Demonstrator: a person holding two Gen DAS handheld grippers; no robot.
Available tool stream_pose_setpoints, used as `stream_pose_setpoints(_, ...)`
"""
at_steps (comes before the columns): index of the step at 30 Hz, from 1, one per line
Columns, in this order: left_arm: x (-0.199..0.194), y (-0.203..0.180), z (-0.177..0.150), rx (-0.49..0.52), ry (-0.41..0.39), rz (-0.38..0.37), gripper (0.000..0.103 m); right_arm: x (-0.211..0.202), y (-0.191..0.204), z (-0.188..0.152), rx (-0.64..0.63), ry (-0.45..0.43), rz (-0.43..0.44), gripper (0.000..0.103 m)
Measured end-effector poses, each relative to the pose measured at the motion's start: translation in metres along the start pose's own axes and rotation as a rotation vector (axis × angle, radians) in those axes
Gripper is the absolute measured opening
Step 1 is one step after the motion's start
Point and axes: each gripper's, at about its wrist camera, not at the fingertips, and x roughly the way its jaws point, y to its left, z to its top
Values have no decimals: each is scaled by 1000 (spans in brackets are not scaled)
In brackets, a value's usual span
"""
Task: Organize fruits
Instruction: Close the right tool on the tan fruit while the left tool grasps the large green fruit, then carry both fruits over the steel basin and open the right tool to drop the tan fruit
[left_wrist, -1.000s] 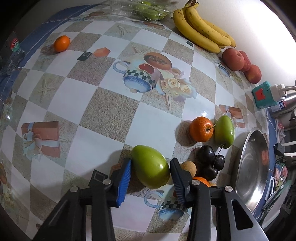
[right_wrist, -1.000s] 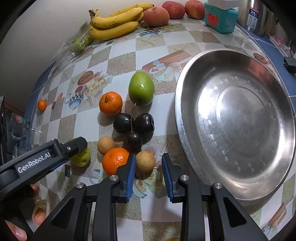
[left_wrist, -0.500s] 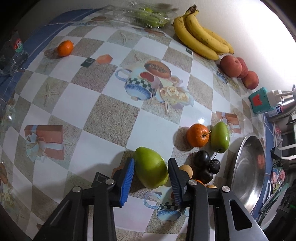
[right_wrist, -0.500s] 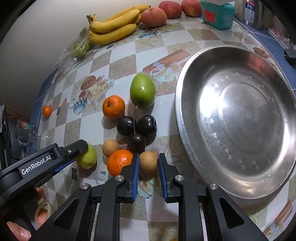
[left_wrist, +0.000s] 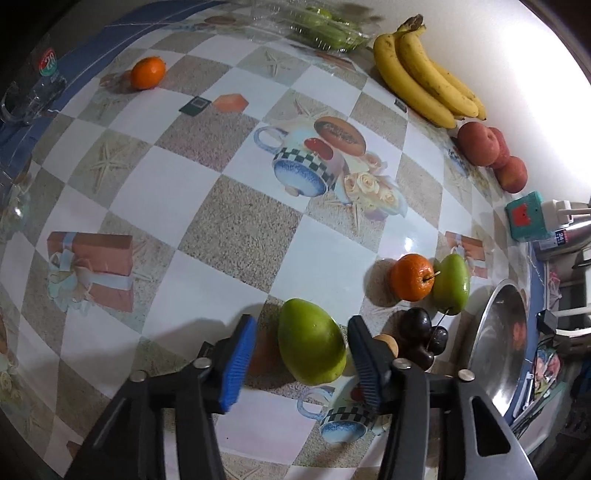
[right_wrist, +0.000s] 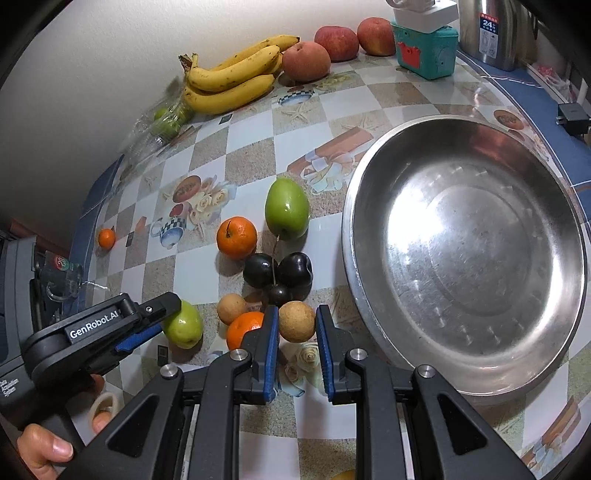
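A large green fruit (left_wrist: 310, 343) lies on the patterned tablecloth between the fingers of my left gripper (left_wrist: 303, 325). Its jaws are opening: the left pad (left_wrist: 240, 354) stands clear of the fruit, the right pad is close beside it. The right wrist view shows the same green fruit (right_wrist: 183, 325) under the left gripper (right_wrist: 147, 321). My right gripper (right_wrist: 297, 312) is shut on a small round brown fruit (right_wrist: 296, 321) resting on the cloth. An orange (right_wrist: 245, 328) touches its left finger. A steel bowl (right_wrist: 354, 221) stands empty to the right.
Beyond the grippers lie another brown fruit (right_wrist: 231, 308), dark plums (right_wrist: 277, 271), an orange (right_wrist: 236, 237) and a green fruit (right_wrist: 287, 208). Bananas (right_wrist: 232, 79), red fruits (right_wrist: 306, 61), a teal box (right_wrist: 424, 53) and a plastic pack (left_wrist: 321, 26) line the wall. A mandarin (left_wrist: 147, 72) sits far left.
The left jaws closed in on the green fruit, then spread wider off it. The right jaws narrowed onto the small brown fruit. Both hands stayed nearly in place.
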Motion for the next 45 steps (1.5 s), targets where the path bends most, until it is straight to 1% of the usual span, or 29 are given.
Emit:
stream_pose_setpoints(4, 10, -3, -1, 12, 23, 13, 57, -3, -1, 0, 4, -9, 5, 21)
stream_pose_setpoints(8, 12, -5, -2, 25, 17, 26, 55, -4, -3, 0, 9, -10, 12, 21)
stream_pose_setpoints(11, 10, -4, -2, 18, 13, -4, 42, -5, -4, 0, 12, -11, 18, 21)
stream_pose_setpoints(15, 3, -8, 0, 19, -18, -2, 42, -9, -5, 1, 17, -21, 29, 21)
stream_pose_setpoints(21, -17, -11, 1, 22, -89, -21, 42, -12, -6, 3, 23, -30, 36, 21)
stream_pose_setpoints(26, -24, -16, 0, 36, -111, -38, 42, -16, -11, 5, 38, -45, 37, 21)
stream_pose_setpoints(30, -30, -23, -4, 57, -128, -63, 42, -22, -24, 9, 74, -69, 25, 21)
stream_pose_setpoints(38, -35, -55, -18, 159, -142, -130, 42, -40, -68, 20, 183, -142, -53, 21)
stream_pose_setpoints(40, -36, -67, -24, 200, -146, -144, 42, -45, -80, 21, 213, -159, -67, 21)
stream_pose_setpoints(43, -39, -89, -36, 273, -148, -197, 42, -52, -100, 23, 263, -184, -88, 21)
stream_pose_setpoints(45, -40, -103, -44, 320, -155, -216, 42, -58, -111, 23, 292, -202, -101, 21)
